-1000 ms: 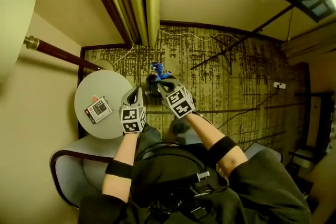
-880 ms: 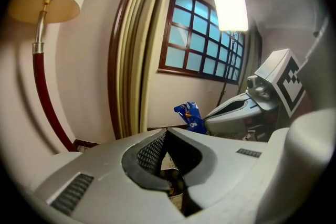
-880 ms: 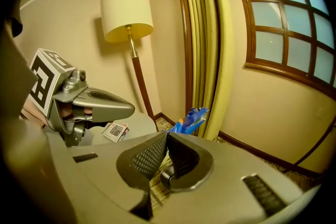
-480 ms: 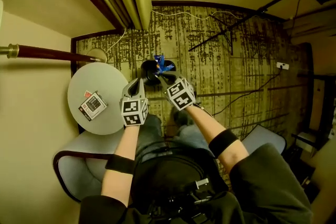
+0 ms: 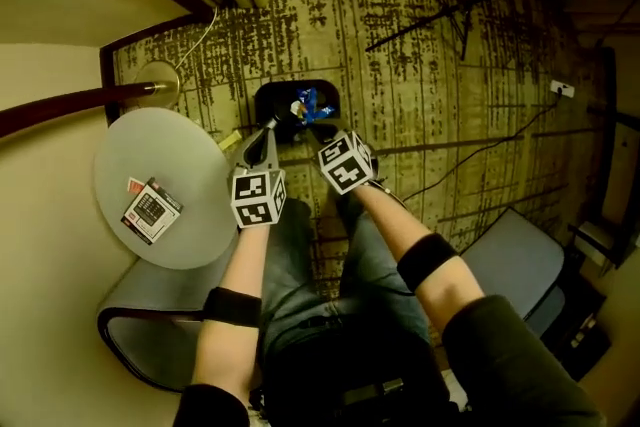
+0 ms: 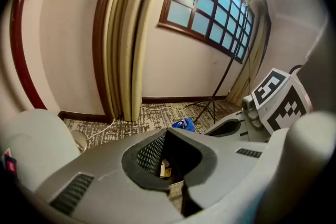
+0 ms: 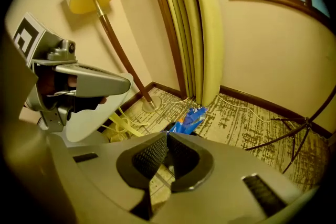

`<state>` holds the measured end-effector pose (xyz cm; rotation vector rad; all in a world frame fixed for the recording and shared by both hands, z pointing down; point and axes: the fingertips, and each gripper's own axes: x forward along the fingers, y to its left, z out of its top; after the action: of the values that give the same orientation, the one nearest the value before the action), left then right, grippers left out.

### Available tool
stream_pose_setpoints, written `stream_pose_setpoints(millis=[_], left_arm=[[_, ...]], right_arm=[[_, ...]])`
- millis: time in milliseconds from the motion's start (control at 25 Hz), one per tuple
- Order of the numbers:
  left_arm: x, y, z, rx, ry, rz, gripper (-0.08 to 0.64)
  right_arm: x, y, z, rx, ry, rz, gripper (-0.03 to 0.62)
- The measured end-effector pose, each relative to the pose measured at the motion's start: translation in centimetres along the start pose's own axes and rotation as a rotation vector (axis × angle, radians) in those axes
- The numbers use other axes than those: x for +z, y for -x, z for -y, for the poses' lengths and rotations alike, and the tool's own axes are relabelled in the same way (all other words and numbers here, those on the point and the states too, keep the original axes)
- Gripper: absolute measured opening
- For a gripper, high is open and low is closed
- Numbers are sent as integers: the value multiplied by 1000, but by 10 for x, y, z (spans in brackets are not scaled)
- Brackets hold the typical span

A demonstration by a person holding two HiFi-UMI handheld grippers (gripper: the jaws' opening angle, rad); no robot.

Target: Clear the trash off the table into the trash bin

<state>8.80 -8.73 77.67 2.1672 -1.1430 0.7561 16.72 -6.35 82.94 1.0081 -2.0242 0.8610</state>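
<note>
A crumpled blue wrapper [image 5: 305, 103] is seen in the upper middle of the head view, pinched at the tips of the right gripper [image 7: 167, 138] above the open black trash bin [image 5: 272, 99]. At left, a dark printed card [image 5: 150, 212] with a red edge lies flat on the round grey table [image 5: 172, 153].

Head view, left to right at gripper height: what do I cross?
Packet on the round table → left gripper → right gripper, holding the blue wrapper → grey seat.
</note>
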Motion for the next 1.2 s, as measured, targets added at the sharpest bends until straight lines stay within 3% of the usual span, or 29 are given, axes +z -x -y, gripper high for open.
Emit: stream_pose_setpoints(millis=[440, 720, 920, 1000, 1200], left_arm=[[-114, -135, -30, -1, 26, -93, 0], [-170, -182, -48, 7, 50, -133, 0], [-184, -196, -53, 9, 48, -131, 0], [-187, -194, -52, 7, 50, -133, 0], [-179, -181, -47, 8, 50, -132, 0]], right_arm=[[-92, -155, 41, 28, -28, -88, 28], [-144, -218, 60, 16, -29, -151, 37], [-159, -235, 73, -39, -10, -177, 112], [-160, -234, 73, -51, -9, -178, 172], [-156, -221, 68, -48, -18, -179, 170]])
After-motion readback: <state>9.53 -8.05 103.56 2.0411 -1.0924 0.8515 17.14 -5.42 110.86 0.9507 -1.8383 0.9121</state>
